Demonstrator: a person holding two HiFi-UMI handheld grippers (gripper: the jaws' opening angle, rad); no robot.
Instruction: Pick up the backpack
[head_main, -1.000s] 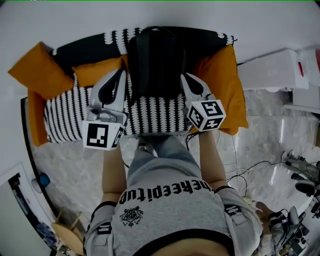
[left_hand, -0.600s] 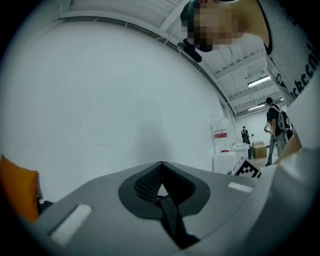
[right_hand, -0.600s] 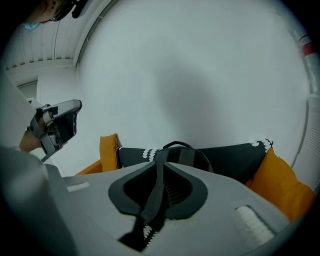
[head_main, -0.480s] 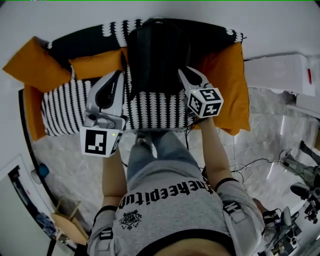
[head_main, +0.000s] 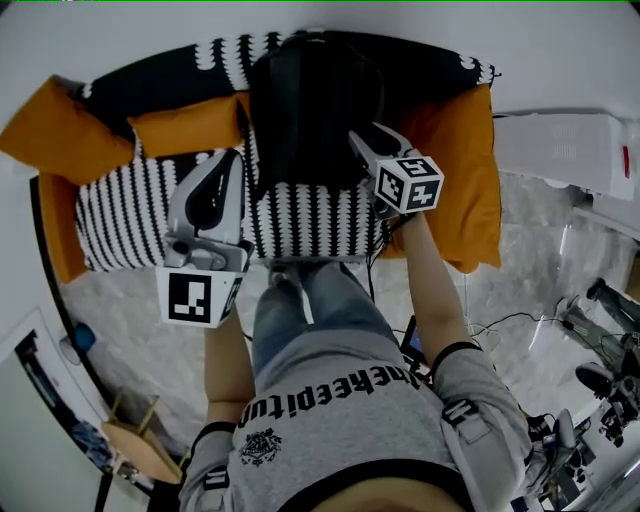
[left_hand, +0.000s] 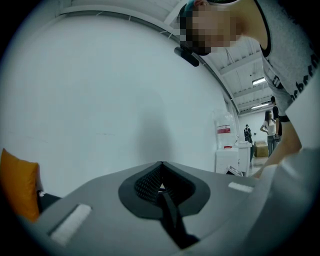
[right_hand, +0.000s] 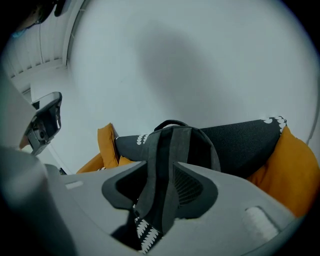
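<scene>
White wall (head_main: 100, 30) behind; striped sofa (head_main: 120, 230) w/ orange cushions (head_main: 455, 170). Black backpack (head_main: 310, 110) stands upright mid-sofa, leaning on the backrest. R gripper (head_main: 365, 140) is at its near-right side. Its jaws have just been opening and are now wide apart astride a shoulder strap (right_hand: 162, 170), pads not pressing. L gripper (head_main: 232, 160) is closed, empty, left of the backpack, aimed at the wall. Risks, my read: shallow bite = strap slips out; one-strap lift = backpack swings, tips fwd off the seat w/ no L support.
</scene>
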